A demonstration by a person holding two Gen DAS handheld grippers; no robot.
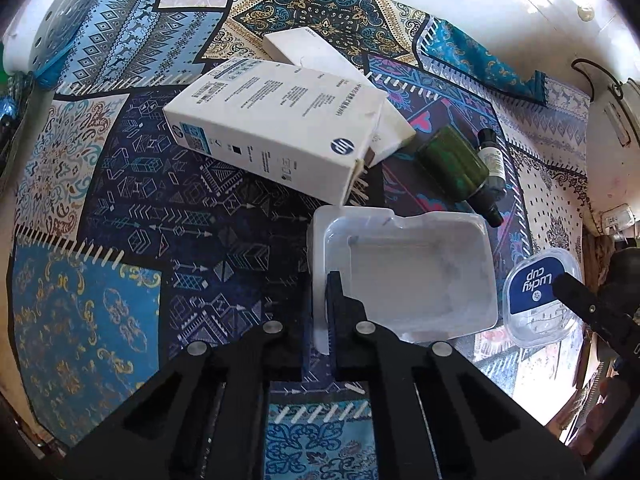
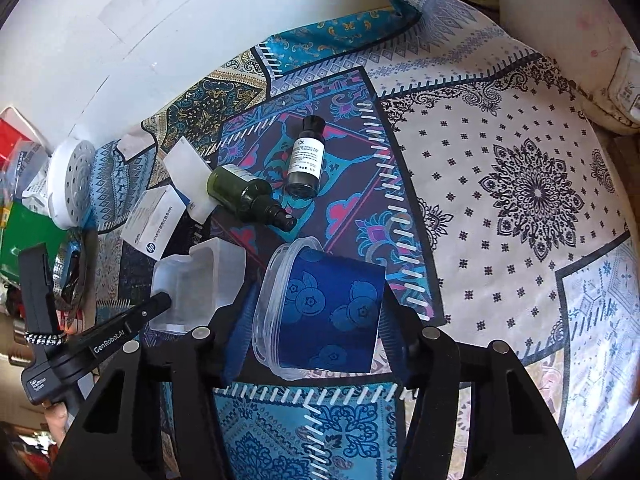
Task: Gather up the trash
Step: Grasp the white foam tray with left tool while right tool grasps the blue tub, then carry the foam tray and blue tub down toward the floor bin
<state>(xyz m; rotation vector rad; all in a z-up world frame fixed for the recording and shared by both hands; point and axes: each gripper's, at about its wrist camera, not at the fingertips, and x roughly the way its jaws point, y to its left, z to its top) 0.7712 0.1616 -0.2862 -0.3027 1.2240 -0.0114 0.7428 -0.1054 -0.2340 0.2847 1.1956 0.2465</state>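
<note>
My left gripper (image 1: 320, 304) is shut on the near-left wall of a clear plastic tray (image 1: 404, 272); the tray also shows in the right wrist view (image 2: 196, 280). My right gripper (image 2: 316, 304) is shut on a clear "Lucky cup" container with a blue blueberry label (image 2: 324, 304), seen in the left wrist view at right (image 1: 540, 296). A white HP box (image 1: 276, 124) lies open-ended on the patterned cloth behind the tray. A dark green bottle (image 2: 244, 194) and a small black-capped bottle with a white label (image 2: 306, 156) lie beyond.
A patterned blue tablecloth (image 2: 500, 200) covers the table. A white perforated disc (image 2: 70, 176) stands at the far left by the white wall (image 2: 120, 40). A flat white box (image 1: 316, 56) lies behind the HP box. Clutter sits at the left edge (image 2: 24, 216).
</note>
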